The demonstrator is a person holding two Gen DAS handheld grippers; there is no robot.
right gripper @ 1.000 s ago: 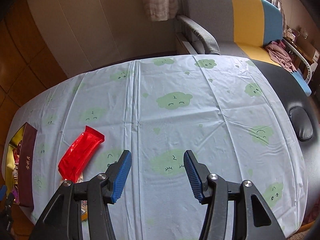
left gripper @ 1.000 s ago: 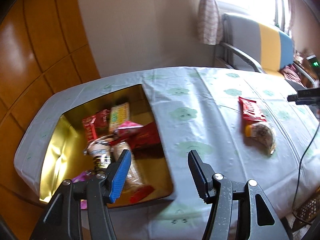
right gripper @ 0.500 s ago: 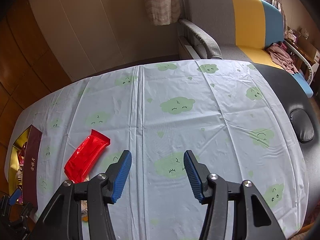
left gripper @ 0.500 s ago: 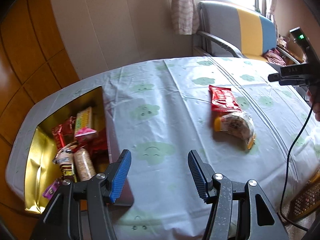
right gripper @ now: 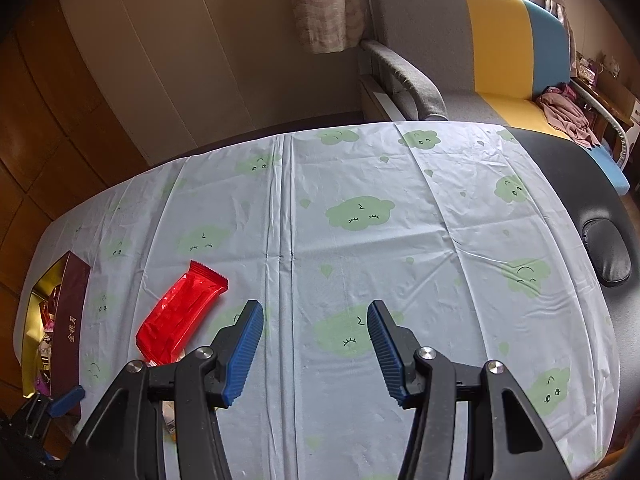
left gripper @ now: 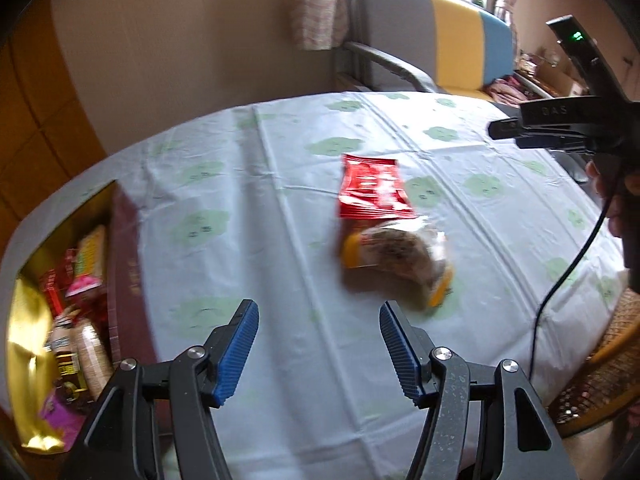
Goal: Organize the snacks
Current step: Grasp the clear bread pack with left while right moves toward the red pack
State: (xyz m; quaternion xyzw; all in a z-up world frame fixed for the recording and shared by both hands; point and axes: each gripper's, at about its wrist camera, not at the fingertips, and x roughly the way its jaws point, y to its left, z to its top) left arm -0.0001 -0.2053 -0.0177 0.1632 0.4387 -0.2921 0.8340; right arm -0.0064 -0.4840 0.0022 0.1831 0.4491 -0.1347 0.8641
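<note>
Left gripper (left gripper: pixel 316 348) is hovering over the surface (left gripper: pixel 240 184), its 2 blue fingers (left gripper: pixel 236 348) spread with nothing between them; they have just been opening a little wider. Ahead of it and slightly right, 2 snacks are lying on the cloud-print cloth: a red packet (left gripper: pixel 374 190) and a clear bread bag (left gripper: pixel 400 260) with orange ends, the bag's far side touching or overlapping the packet's near edge. View is motion-blurred, so print on both is unreadable.

Box (left gripper: pixel 28 340) with gold lining is sitting at the left edge of the surface, holding several snacks already: a green-yellow pack, red packs, a pink wrapper, 2 brownish rolls, a purple pack near the front. Its maroon wall is facing the cloth.

Right gripper (right gripper: pixel 316 346) is pointing down at bare cloth, fingers (right gripper: pixel 242 346) spread, gripping nothing. In its view the red packet (right gripper: pixel 180 316) is lying to the left of the fingers, apart from them, and the box (right gripper: pixel 68 320) is further left. The bread bag is mostly hidden behind the gripper frame there.

Right gripper body is also showing at the right edge of the left view, with a black cable (left gripper: pixel 568 276) hanging from it.
</note>
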